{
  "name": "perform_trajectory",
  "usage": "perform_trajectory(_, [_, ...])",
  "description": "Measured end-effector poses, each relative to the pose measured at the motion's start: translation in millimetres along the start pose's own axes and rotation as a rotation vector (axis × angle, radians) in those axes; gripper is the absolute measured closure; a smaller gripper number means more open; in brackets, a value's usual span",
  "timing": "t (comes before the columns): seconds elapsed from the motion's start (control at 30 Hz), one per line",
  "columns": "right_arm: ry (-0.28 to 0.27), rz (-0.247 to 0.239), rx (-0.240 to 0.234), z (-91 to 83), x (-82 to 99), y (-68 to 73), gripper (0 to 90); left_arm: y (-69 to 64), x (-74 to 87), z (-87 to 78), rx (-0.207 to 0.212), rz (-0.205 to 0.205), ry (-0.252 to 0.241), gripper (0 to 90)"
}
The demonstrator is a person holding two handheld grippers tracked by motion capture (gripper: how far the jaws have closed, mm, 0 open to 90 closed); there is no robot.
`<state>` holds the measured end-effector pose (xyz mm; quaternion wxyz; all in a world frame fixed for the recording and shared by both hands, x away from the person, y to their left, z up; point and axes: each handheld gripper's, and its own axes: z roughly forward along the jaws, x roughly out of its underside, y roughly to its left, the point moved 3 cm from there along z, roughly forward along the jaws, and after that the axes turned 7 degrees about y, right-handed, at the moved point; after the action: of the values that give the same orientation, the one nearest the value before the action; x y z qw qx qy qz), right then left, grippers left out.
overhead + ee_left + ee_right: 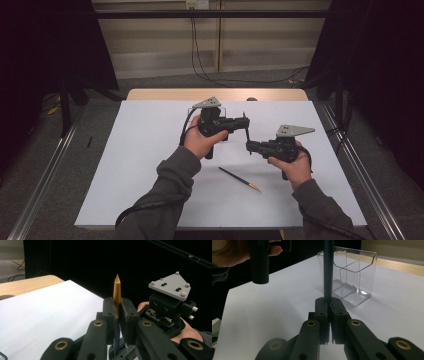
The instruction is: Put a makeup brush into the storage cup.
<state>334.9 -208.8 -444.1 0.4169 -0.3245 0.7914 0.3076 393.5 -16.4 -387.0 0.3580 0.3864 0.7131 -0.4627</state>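
A: Any writing or labels to read?
B: None legible. The left claw and the right claw both clench one slim dark pencil with a gold tip, held above the white desk.
A: Anything hidden?
B: The pencil's middle sits inside the jaws. The clear plastic divided holder is hard to make out.
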Motion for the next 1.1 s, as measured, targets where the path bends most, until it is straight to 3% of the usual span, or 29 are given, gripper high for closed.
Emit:
perform_trajectory(0.83, [-0.022, 0.04, -0.009, 4.4, -0.7, 3.4, 85.0, -2.8, 0.4, 4.4, -0.018, -0.011, -0.044, 83.9])
perform_trajectory(1.1, [-0.024, 0.048, -0.011, 4.3, -0.2, 3.3, 84.3, -2.9, 0.0, 4.6, -0.015, -0.009, -0.038, 84.0])
